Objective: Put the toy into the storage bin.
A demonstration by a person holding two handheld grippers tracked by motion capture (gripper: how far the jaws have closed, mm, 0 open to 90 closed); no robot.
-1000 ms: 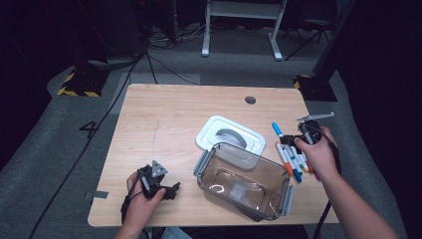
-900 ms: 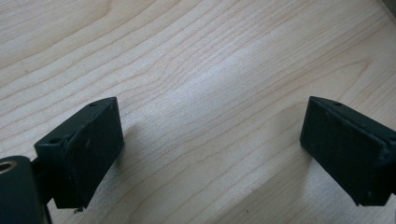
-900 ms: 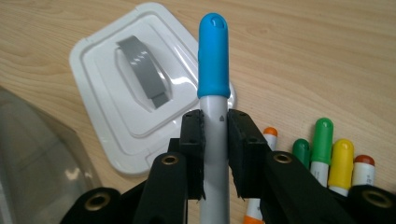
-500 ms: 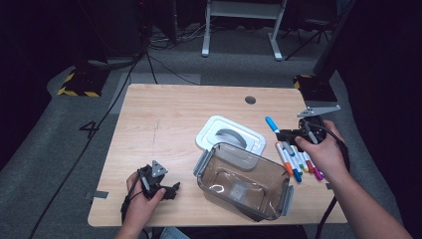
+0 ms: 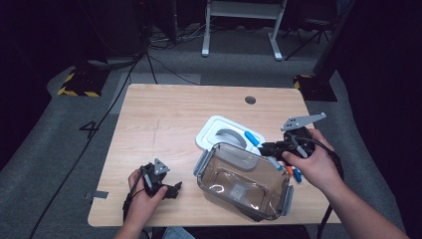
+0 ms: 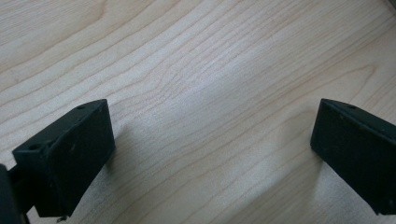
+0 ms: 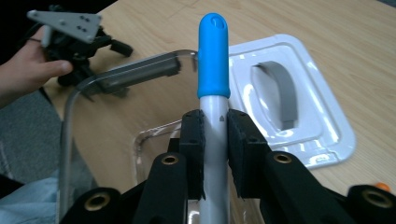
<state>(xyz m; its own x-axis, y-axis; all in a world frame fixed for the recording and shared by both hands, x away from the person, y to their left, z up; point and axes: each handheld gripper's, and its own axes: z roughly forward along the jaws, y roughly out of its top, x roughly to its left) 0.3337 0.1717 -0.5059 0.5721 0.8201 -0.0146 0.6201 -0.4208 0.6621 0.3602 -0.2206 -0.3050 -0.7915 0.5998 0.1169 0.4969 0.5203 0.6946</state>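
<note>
Two hand-held grippers work over a wooden bench (image 5: 164, 119): nearest the person, the left hand-held gripper (image 5: 171, 189) rests low on the bare wood, its jaws just opened wide with nothing between them. Beside it sits a clear plastic box (image 5: 244, 181), and above the box's far right rim the right hand-held gripper (image 7: 215, 140) is clamped on a white marker with a blue cap (image 7: 213, 60). Farther back, a white lid (image 5: 219, 134) lies flat just behind the box.

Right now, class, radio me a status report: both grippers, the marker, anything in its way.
Right gripper shut on blue-capped marker, above clear container rim. Left gripper resting on table, jaws just opened wide, nothing between them. Path into container clear.
</note>
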